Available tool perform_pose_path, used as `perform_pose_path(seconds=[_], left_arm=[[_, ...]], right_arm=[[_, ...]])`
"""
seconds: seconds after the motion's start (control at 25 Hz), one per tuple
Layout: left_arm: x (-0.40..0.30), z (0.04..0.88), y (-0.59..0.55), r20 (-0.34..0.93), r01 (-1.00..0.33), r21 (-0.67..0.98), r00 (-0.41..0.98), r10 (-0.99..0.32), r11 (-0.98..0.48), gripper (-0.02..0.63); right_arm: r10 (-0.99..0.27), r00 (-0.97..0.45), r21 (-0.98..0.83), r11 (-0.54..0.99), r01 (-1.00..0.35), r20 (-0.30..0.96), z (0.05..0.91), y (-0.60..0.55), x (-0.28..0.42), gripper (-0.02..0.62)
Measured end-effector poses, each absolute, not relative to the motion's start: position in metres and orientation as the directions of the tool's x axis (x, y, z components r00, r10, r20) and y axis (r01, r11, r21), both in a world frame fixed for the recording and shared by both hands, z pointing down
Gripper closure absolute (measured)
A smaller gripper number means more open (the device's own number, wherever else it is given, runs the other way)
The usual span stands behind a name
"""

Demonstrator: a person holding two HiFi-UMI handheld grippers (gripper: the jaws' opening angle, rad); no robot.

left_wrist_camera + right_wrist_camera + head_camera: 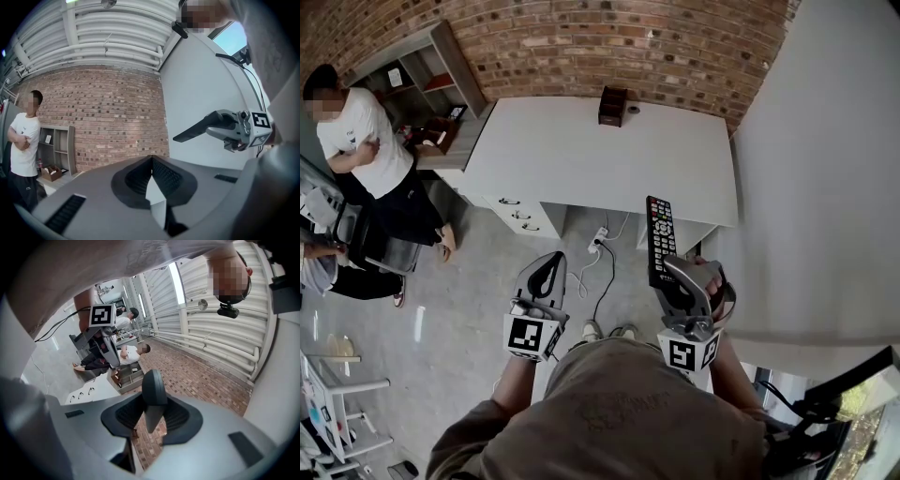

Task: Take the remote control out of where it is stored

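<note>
1. The remote control (660, 234) hangs in mid-air over the grey floor (478, 281), clamped between the jaws of the right gripper (674, 272).
2. The left gripper (549, 266) is closed on nothing.
3. Ahead are a white desk (609, 155) and a brick wall (581, 42).
4. The remote's near end is hidden in the jaws, and what the small brown box (612, 105) holds is unreadable.

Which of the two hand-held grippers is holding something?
The right hand-held gripper, clamped on the black remote; the left hand-held gripper is shut and empty.
</note>
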State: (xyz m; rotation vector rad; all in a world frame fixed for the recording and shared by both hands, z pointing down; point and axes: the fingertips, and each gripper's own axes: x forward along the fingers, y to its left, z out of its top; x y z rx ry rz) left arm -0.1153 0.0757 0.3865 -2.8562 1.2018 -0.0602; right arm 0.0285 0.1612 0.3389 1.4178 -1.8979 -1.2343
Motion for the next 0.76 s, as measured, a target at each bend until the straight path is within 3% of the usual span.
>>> perform_pose_path(seconds=[0.76], left_arm=[[-0.133,0.39,0.071,0.013,-0.709,-0.031,0.705,-0.709,-0.705,0.595]], right_arm=[[-0.918,-0.374,0.867,0.078,-0.492,-0.13,0.342,0.152,0.007,0.471]])
